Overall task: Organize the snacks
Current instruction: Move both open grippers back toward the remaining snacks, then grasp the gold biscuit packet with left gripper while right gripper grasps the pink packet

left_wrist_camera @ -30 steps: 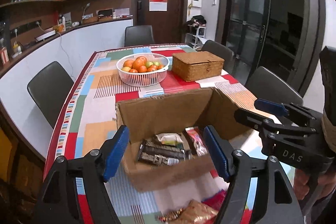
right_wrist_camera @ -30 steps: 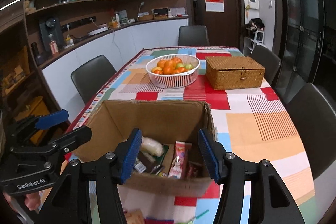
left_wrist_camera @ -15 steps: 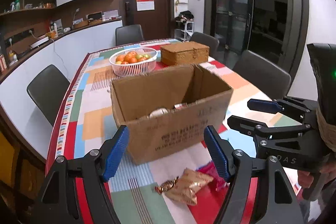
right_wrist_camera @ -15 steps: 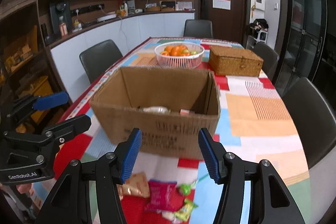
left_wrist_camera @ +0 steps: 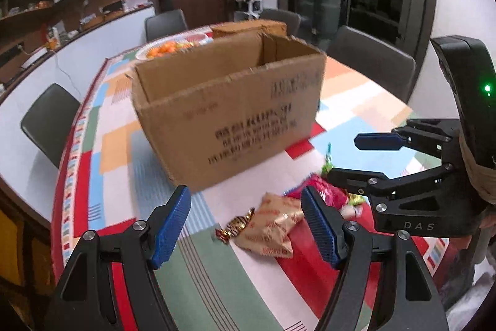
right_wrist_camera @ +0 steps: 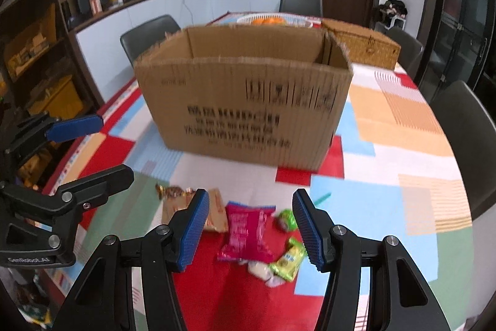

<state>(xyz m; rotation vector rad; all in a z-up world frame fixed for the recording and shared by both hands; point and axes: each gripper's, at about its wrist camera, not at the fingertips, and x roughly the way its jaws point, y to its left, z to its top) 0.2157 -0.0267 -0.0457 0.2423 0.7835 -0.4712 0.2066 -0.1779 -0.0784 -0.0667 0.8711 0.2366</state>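
Centrally, an open cardboard box with dark printing on its near wall was set on the tabletop, which was covered by a cloth of red, orange, blue, green and white blocks. Its contents could not be seen from either wrist view. Between the box and the cameras, a loose group of snacks was laid on the cloth, apart from the box. A tan snack packet was placed furthest left, with a small gold-and-red wrapped candy just beside its left end. A pink snack packet was placed next to the tan one, on a red block. To its right, a green wrapped sweet and a yellow-green sachet were seen, with a pale wrapped item touching the sachet; blur prevented finer identification.

The left claw was held open above the tan packet and candy, nothing being gripped between its blue pads. The right claw was likewise held open, its pads spread to either side of the pink packet without contact being discernible.

Behind the box, a white basket of oranges and a woven wicker case were partly hidden. Dark chairs were drawn up around the tabletop.
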